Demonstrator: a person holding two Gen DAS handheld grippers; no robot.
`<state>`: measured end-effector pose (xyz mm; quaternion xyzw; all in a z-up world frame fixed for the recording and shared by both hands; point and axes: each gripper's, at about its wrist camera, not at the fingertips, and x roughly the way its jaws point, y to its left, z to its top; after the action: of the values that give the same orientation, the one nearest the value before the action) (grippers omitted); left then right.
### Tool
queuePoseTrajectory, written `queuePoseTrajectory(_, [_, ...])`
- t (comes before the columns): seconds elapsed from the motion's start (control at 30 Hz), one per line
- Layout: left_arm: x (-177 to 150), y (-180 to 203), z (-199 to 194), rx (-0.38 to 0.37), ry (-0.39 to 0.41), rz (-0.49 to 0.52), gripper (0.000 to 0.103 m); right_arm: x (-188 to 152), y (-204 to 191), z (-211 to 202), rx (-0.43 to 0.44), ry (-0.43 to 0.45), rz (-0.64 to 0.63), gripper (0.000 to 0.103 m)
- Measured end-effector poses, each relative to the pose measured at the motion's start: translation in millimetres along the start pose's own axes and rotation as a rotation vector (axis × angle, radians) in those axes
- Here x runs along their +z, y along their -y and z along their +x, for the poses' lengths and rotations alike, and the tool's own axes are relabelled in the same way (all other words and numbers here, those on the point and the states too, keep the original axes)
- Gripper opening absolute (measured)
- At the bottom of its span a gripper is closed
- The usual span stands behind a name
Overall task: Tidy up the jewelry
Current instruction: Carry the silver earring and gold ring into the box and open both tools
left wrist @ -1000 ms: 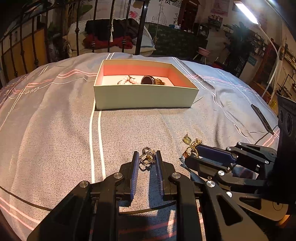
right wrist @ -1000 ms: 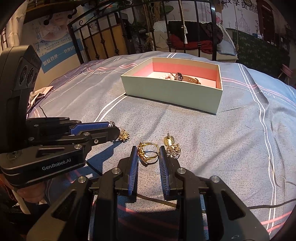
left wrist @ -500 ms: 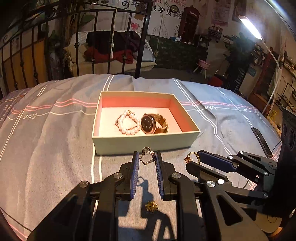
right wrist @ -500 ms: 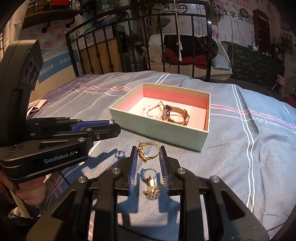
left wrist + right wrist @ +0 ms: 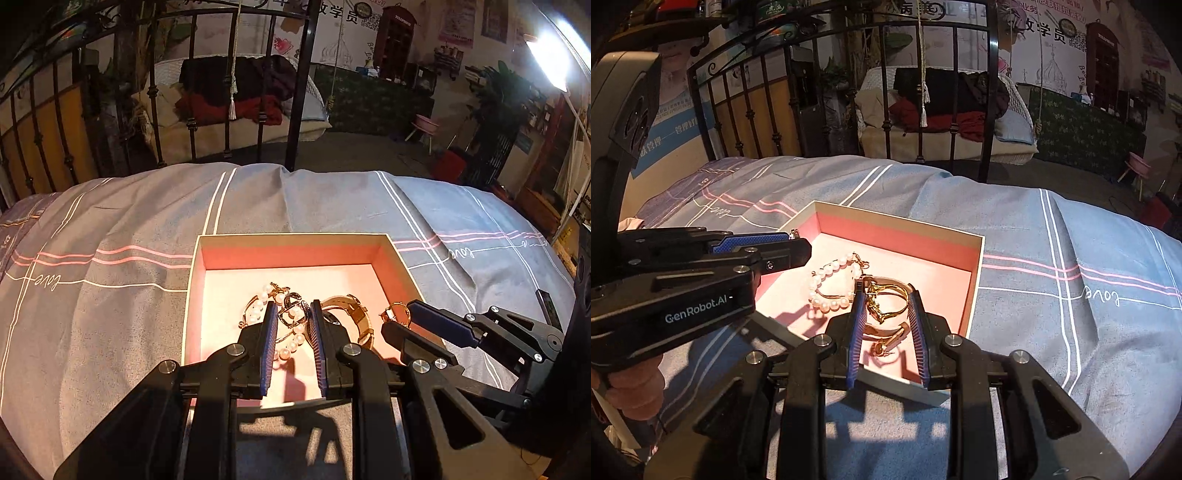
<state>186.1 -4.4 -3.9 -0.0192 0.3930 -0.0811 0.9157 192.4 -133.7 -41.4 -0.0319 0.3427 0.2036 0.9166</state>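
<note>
An open cream box (image 5: 192,295) (image 5: 975,280) with a pink inside lies on the bed. It holds a pearl bracelet (image 5: 258,310) (image 5: 827,280) and a gold watch (image 5: 351,314) (image 5: 890,330). My left gripper (image 5: 292,314) is shut on a small looped earring (image 5: 291,312) and holds it above the box. My right gripper (image 5: 886,299) is shut on a gold ring (image 5: 892,302), also above the box, beside the left one. The right gripper with its ring also shows in the left wrist view (image 5: 397,314).
The grey-blue striped bedcover (image 5: 110,295) spreads all round the box. A black iron bed rail (image 5: 295,85) stands at the far edge. A dark flat object (image 5: 548,310) lies on the cover at the right.
Both grippers have lifted their pieces off the cover and carried them forward over the box. Other small pieces stayed on the cover and are now out of view.
</note>
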Motion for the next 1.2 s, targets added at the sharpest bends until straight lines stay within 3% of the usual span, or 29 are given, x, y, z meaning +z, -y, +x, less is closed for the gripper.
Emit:
queuePoseTrajectory(0.27, [-4, -6, 27, 0.014, -0.052, -0.016, 0.017, -1, 8, 19, -0.020, -0.021, 0.015, 0.025])
queuePoseTrajectory(0.97, [-4, -9, 39, 0.024, -0.069, -0.021, 0.017, -4, 4, 30, -0.006, -0.049, 0.003, 0.025])
queuePoseTrajectory(1.03, [-4, -9, 37, 0.033, -0.063, -0.020, 0.018, -4, 4, 27, -0.003, -0.045, 0.007, 0.027])
queuePoseTrajectory(1.1, [-4, -10, 32, 0.035, -0.056, -0.021, 0.025, -6, 4, 22, -0.006, -0.034, 0.010, 0.040])
queuePoseTrajectory(1.2, [-5, -13, 16, 0.031, -0.028, -0.031, 0.034, -11, 5, 4, -0.005, -0.011, 0.022, 0.043])
